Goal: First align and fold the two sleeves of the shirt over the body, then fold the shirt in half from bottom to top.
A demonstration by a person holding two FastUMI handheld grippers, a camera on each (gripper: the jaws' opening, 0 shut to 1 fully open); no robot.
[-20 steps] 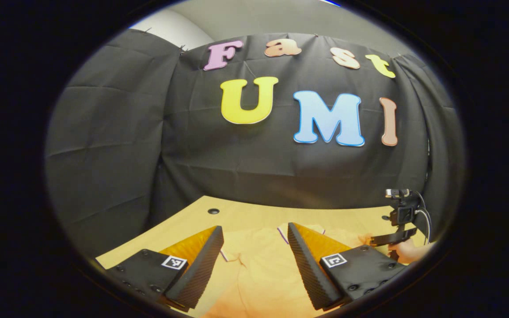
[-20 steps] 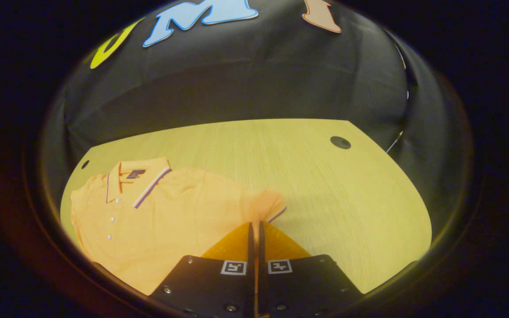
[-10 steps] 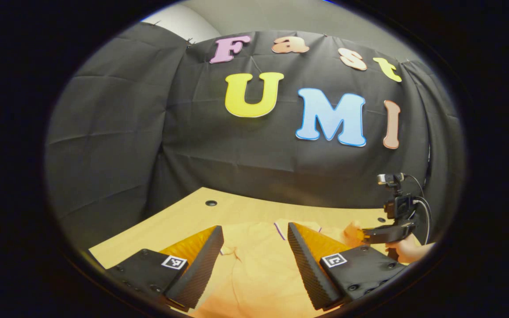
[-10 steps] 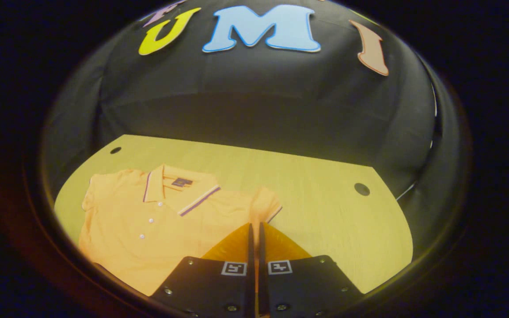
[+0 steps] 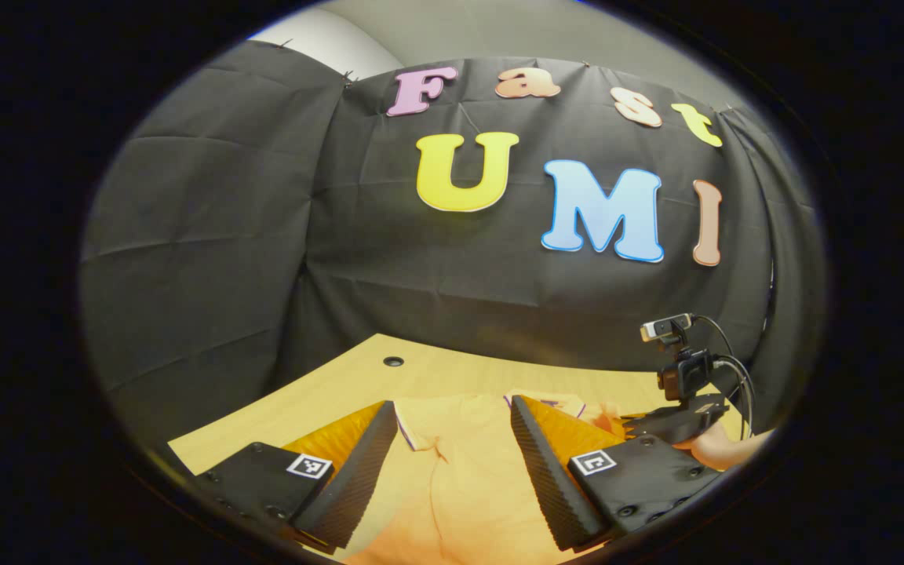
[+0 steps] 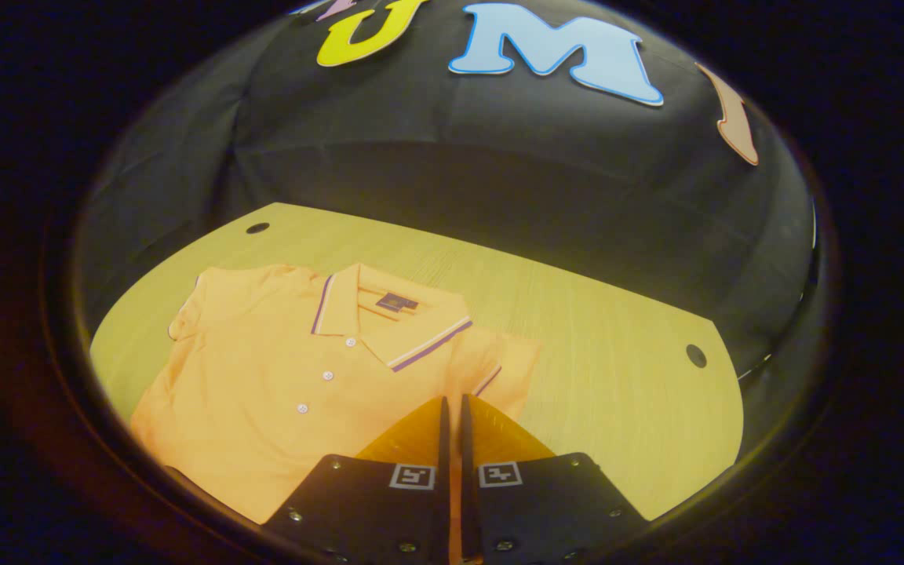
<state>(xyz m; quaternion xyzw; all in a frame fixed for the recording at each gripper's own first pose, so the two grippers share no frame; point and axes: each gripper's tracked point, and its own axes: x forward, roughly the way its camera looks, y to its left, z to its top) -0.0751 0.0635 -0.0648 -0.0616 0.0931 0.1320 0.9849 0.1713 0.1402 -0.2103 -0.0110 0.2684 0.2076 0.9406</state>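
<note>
Your left tool hangs wide apart above the shirt, which lies face up on the tabletop. Your right tool is pinched narrow on the right sleeve, which over the last second has swung in from the bare wood toward the body. The first sleeve fold looks underway; the far sleeve is unfolded.

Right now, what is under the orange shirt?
The orange shirt lies flat on the wooden table, which shows all around it. Whatever table lies beneath the cloth is covered, so I cannot tell if anything else hides there.
</note>
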